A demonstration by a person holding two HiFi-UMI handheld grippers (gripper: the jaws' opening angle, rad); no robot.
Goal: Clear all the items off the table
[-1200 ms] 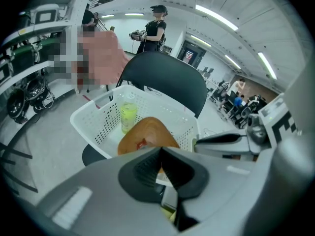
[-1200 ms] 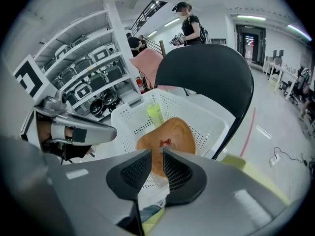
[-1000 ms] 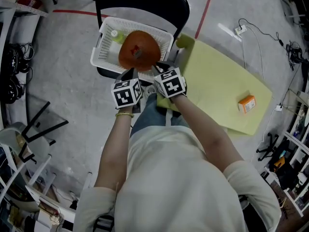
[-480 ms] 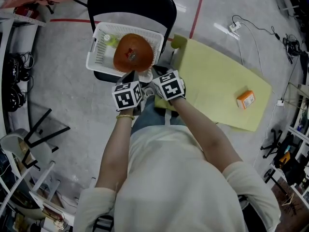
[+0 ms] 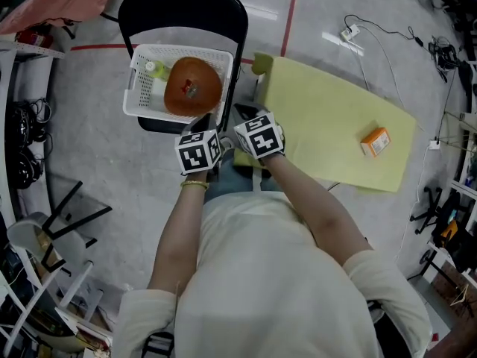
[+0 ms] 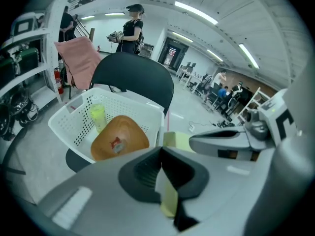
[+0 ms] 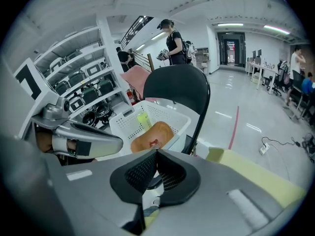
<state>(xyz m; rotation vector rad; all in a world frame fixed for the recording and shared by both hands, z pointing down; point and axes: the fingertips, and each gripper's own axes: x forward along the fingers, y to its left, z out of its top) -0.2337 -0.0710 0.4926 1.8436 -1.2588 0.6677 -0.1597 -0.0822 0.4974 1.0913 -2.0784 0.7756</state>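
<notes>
An orange-brown bowl (image 5: 192, 86) lies in the white basket (image 5: 138, 88) on a black chair (image 5: 186, 6), next to a yellow-green bottle (image 5: 155, 68). Both views along the jaws show the same: bowl (image 6: 119, 137), bottle (image 6: 98, 116), bowl (image 7: 151, 136). An orange box (image 5: 375, 141) sits on the yellow table (image 5: 328, 118), far to the right. My left gripper (image 5: 206, 125) and right gripper (image 5: 242, 116) hover side by side just short of the chair's front edge. Each is shut with nothing between its jaws, as seen at the left gripper (image 6: 160, 154) and the right gripper (image 7: 156, 154).
Shelving with gear (image 5: 22, 148) stands at the left, and folded frames (image 5: 67, 200) lie on the floor. A cable and power strip (image 5: 350, 32) lie beyond the table. Other people (image 7: 172, 41) stand behind the chair. More racks (image 5: 455, 222) crowd the right edge.
Both grippers have drawn back from the basket toward the person. The bowl, earlier right at their tips, now rests in the basket apart from them.
</notes>
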